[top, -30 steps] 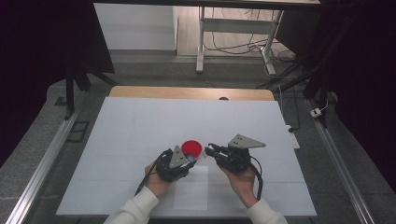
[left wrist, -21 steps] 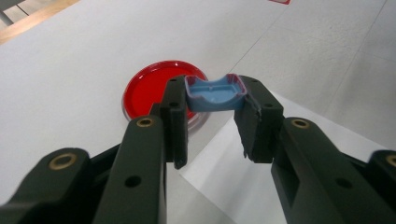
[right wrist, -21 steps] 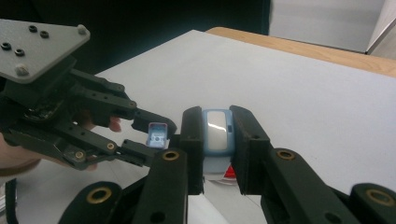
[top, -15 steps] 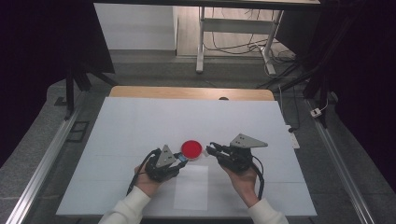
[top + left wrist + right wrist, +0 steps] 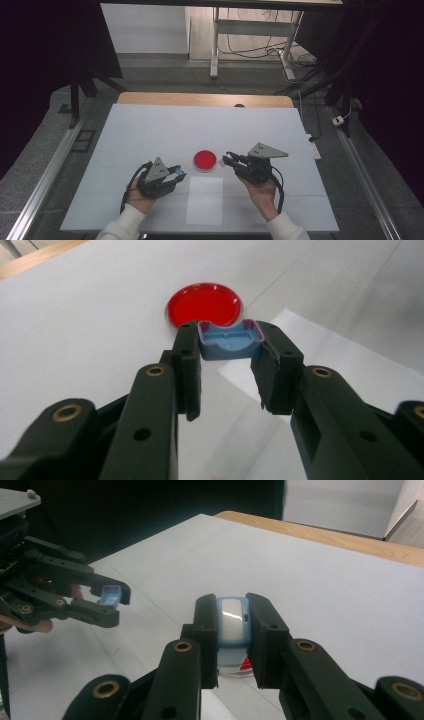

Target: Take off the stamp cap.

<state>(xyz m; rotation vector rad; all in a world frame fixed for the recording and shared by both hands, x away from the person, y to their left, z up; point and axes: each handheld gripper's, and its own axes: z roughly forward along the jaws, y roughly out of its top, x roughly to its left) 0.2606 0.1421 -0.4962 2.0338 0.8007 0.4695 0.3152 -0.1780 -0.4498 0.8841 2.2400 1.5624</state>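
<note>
Left hand-held gripper [image 5: 178, 172] clamped on a small blue plastic cap [image 5: 231, 340], hollow side up, above the smooth white surface [image 5: 150, 130]. Glossy round red dish [image 5: 205, 160] between. Right hand-held gripper [image 5: 226, 159] pinching a rounded blue-and-white case [image 5: 233, 618].

Dish [image 5: 205, 160] sits on table [image 5: 150, 130] between left gripper [image 5: 176, 173] and right gripper [image 5: 228, 159]. Paper sheet [image 5: 204, 200] lies just before dish. Cap [image 5: 230, 340] in left jaws; case [image 5: 232, 620] in right.
</note>
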